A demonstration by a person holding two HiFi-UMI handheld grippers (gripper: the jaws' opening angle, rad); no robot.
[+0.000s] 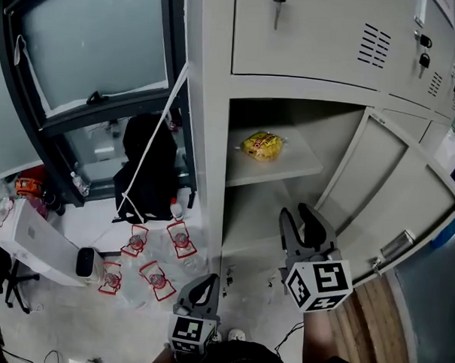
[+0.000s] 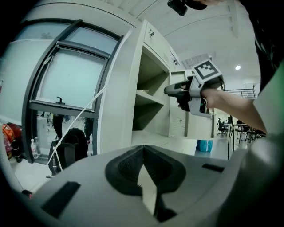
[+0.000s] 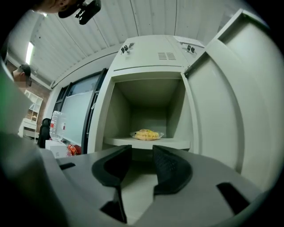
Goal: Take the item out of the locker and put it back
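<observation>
Yellow, in a clear wrapper, the snack packet [image 1: 264,145] lies on the upper shelf [image 1: 307,164] of the open locker compartment [image 1: 214,139], around the middle of the shelf and set back from its front edge. Nothing touches it. The compartment's grey metal door [image 1: 396,199] is swung wide to the right, with its latch at the outer edge.

The right gripper [image 1: 295,211] is held level in front of the opening, lower than the shelf's front edge and well short of the packet. Its jaws stand apart with nothing between them; in the right gripper view the packet shows beyond the gap, above the fingertips. Its marker cube [image 1: 318,285] faces the head camera.

The left gripper [image 1: 204,283] sits low and near the person's body, off to the left of the locker's front left corner. Its jaws are together at the tips, gripping nothing.

Above the open compartment a shut locker door has a key [image 1: 278,5] hanging in its lock. Left of the locker, a black backpack [image 1: 145,166] rests against the base of a dark-framed window [image 1: 90,43], with a white cord running down across it. Several clear plastic bottles with red labels [image 1: 152,268] lie on the floor just in front of the backpack
</observation>
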